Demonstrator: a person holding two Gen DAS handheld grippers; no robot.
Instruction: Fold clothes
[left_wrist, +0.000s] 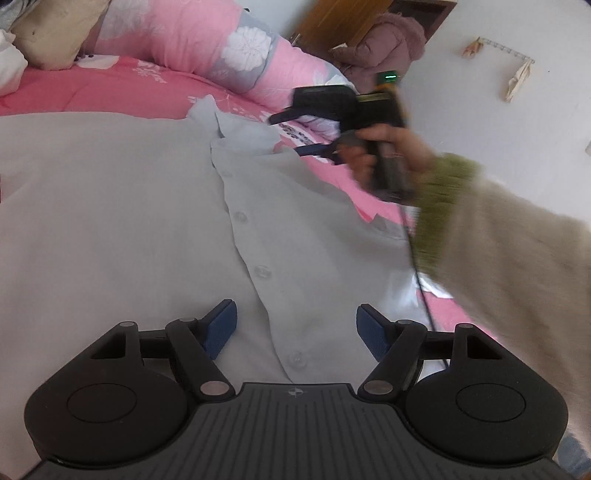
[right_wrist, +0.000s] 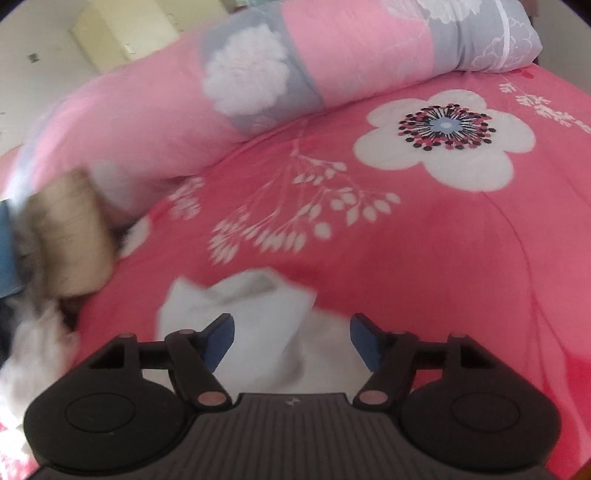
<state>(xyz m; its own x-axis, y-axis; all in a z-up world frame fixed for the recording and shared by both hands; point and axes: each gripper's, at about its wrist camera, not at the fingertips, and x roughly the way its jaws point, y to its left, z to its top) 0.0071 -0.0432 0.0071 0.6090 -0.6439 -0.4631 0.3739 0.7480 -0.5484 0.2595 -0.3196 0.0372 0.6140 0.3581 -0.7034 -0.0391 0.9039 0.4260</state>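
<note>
Left wrist view: grey shirt (left_wrist: 147, 229) flat on bed (left_wrist: 110, 92), buttons up. Left gripper (left_wrist: 296, 328), right gripper (left_wrist: 306, 133) jaws wide, empty. Fold not started; next: grab side edges.

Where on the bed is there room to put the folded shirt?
The widest bare patch is the pink cover around the big white flower, between the shirt collar and the rolled quilt. It is crowded by the pile of clothes on the left, and the shirt covers the near side.
</note>
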